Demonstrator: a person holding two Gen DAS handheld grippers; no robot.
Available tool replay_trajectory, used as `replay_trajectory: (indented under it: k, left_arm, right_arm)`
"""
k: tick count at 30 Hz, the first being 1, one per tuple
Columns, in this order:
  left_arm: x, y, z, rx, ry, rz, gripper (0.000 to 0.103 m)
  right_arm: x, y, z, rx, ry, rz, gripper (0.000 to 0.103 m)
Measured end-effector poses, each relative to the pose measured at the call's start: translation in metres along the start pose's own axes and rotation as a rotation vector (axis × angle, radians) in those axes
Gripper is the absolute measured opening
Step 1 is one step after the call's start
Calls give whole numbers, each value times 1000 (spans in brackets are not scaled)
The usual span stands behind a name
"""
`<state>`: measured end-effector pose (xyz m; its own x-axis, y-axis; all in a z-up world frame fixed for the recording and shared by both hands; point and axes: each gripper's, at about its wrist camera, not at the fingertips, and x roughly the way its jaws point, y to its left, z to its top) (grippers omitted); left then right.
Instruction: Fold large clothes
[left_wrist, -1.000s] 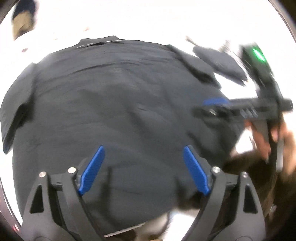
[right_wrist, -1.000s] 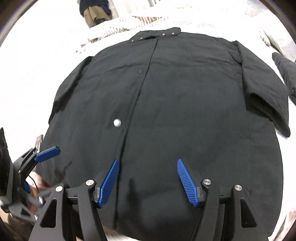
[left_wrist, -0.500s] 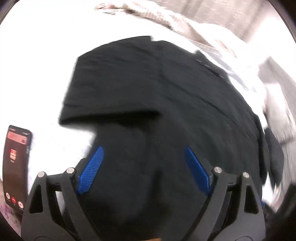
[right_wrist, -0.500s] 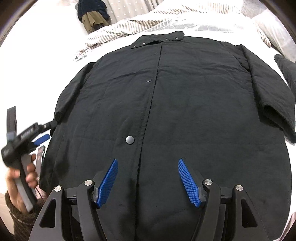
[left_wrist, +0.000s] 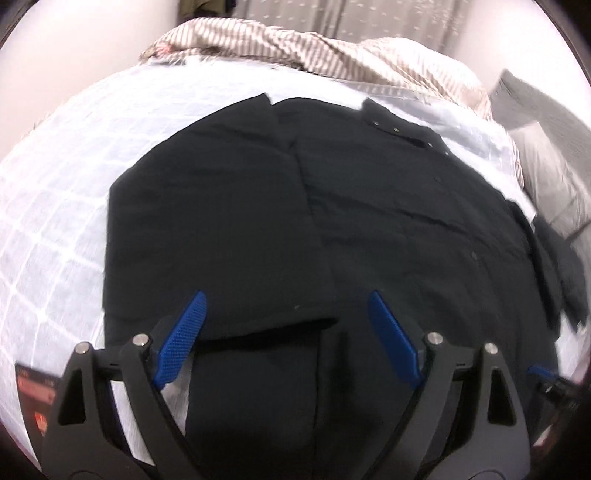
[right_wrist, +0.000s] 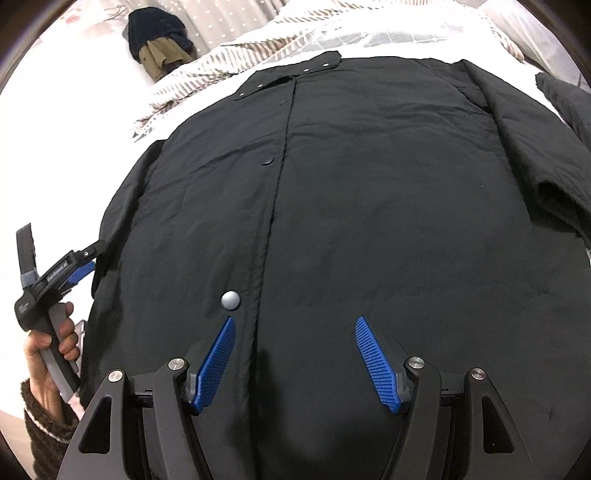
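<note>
Here we have a black snap-front coat (right_wrist: 369, 206) spread flat on a bed, collar at the far end and hem toward us, filling most of the white checked bedspread (left_wrist: 55, 206). It lies face up with the placket running down its middle and a round silver snap (right_wrist: 230, 299) showing near the hem, which suits a fold from the sides inward.

Our left gripper (left_wrist: 286, 332) hovers over the coat's left sleeve (left_wrist: 207, 229), which already lies flat along the body with its cuff edge just ahead of the blue pads. The jaws stand wide apart and hold nothing; we judge this spot is chosen so that the sleeve or the side panel can be pinched next. In the right wrist view we also see this gripper from outside, held in a hand (right_wrist: 48, 350) at the coat's left edge.

Our right gripper (right_wrist: 295, 354) is likewise released, with its fingers spread over the lower front, just right of the placket. The right sleeve (right_wrist: 532, 155) lies bent at the far right.

A phone (left_wrist: 37, 398) with a lit screen rests on the bedspread near the left gripper, and a striped duvet (left_wrist: 314, 48) is bunched beyond the collar. No body fold shows yet, so we judge the task is at its start.
</note>
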<state>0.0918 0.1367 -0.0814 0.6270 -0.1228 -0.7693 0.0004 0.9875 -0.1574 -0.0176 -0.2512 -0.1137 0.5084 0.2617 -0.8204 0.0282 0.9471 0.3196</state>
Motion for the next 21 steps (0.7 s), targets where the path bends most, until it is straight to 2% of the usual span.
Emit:
replay_trajectory:
  k: [2, 4, 5, 6, 9, 13, 17, 21]
  left_arm:
    - [10, -6, 1, 34, 6, 45, 80]
    - [16, -8, -1, 59, 21, 107, 48]
    - [16, -8, -1, 63, 27, 103, 39]
    - [14, -8, 1, 61, 33, 86, 23]
    - [-13, -8, 16, 81, -27, 129, 15]
    - [-58, 13, 57, 140, -126, 199, 14]
    - [-92, 69, 109, 122, -163, 290, 13]
    - [-103, 139, 158, 82, -162, 425, 13]
  right_arm:
    - [2, 1, 1, -15, -10, -27, 69]
    - [3, 2, 1, -30, -18, -53, 69]
    - [3, 2, 2, -33, -22, -56, 69]
    - [3, 2, 3, -32, -25, -58, 69]
    - [1, 1, 7, -17, -44, -61, 69]
    - [-6, 0, 11, -15, -78, -71, 69]
    - [-9, -1, 15, -34, -101, -91, 69]
    - [-9, -4, 20, -33, -109, -118, 69]
